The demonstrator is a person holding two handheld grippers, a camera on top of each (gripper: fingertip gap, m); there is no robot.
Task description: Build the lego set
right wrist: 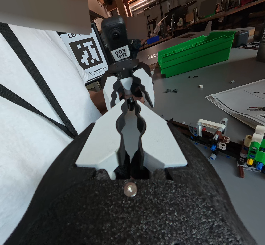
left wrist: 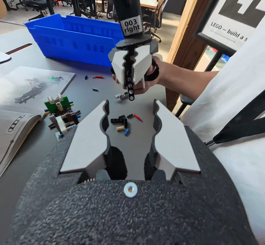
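Bright daylight, fisheye edges, soft shadows

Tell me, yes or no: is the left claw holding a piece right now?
No: the left claw is open and empty above loose pieces on the table, while the right claw grips a black beam.

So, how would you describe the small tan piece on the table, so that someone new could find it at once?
Start at the blue bin on the grey table, then come toward the open left tongs. Between their fingers lies a cluster of small loose parts. Next to the black L-shaped beam and a blue pin, the tan piece is the only pale, stubby cylinder.
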